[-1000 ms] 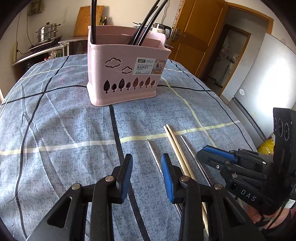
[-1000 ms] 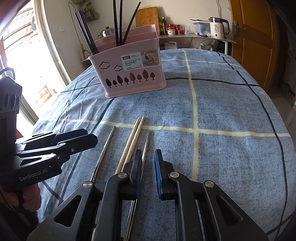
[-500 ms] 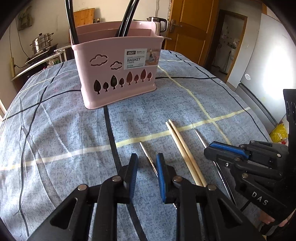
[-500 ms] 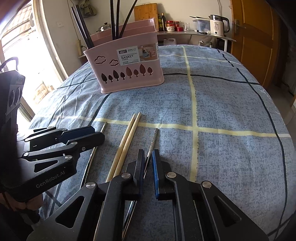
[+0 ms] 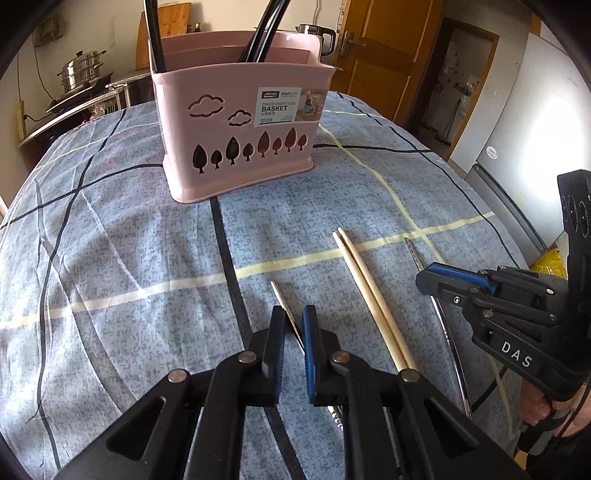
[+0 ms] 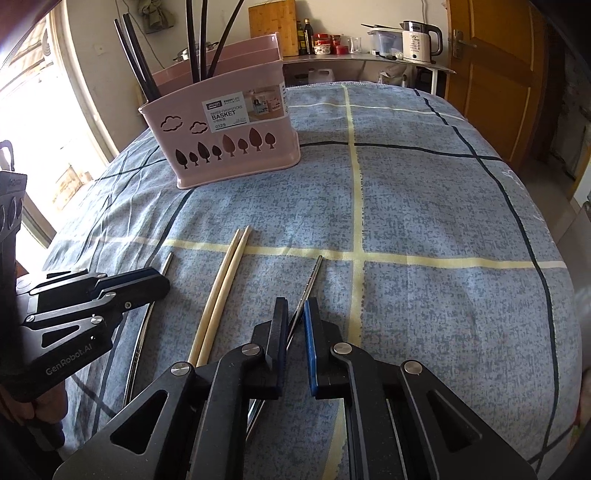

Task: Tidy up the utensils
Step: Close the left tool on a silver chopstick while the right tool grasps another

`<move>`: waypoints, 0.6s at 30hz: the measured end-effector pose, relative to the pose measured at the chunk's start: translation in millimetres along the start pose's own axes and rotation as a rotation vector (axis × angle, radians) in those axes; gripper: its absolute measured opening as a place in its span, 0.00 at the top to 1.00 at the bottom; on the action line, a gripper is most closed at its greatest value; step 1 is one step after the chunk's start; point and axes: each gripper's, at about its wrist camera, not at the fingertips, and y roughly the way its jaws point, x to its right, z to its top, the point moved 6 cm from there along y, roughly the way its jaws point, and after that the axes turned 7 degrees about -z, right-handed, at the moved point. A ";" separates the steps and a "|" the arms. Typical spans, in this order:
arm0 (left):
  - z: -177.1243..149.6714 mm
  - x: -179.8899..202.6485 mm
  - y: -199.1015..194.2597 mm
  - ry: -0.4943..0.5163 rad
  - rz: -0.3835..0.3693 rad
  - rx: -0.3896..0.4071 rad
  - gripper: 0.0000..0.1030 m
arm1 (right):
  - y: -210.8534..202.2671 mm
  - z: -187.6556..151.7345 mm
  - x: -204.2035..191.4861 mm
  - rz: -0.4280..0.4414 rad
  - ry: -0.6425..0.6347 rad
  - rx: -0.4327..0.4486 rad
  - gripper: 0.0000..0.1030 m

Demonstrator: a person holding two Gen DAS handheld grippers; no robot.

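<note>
**Both grippers closed on steel chopsticks, basket at the back**

Surface: table under a blue mottled cloth [image 6: 424, 206] with dark and pale yellow grid lines, a few creases on the left side.

Left to right on the cloth:
- Left gripper [image 5: 293, 325]: jaws have just been closing, now narrow, pinching a steel chopstick [image 5: 282, 299] whose tip points toward the basket.
- Wooden chopstick pair [image 5: 364, 291]: lying side by side, touching, between the two steel ones, across a yellow line.
- Right gripper [image 6: 295, 317]: jaws have just closed in, narrow, clamped on a second steel chopstick [image 6: 313, 275]. A hand shows under each gripper body in the other's view.

Pink basket [image 5: 236, 147] stands upright further back, well apart from the chopsticks, cloud and tree cutouts and a label on the front. Black chopsticks [image 6: 195, 40] stand in it, leaning.

Room, left to right: bright window [image 6: 48, 122], steel pot [image 5: 83, 72] on a counter, wooden cutting board [image 6: 271, 26] against the wall, bottles and jars on a shelf, white kettle [image 6: 419, 40], brown wooden door [image 6: 495, 74], fridge [image 5: 535, 122] at the far right.
</note>
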 end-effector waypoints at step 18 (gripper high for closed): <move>6.4 8.2 9.6 0.037 0.029 0.021 0.83 | 14.8 18.5 0.9 -0.036 0.017 -0.007 0.91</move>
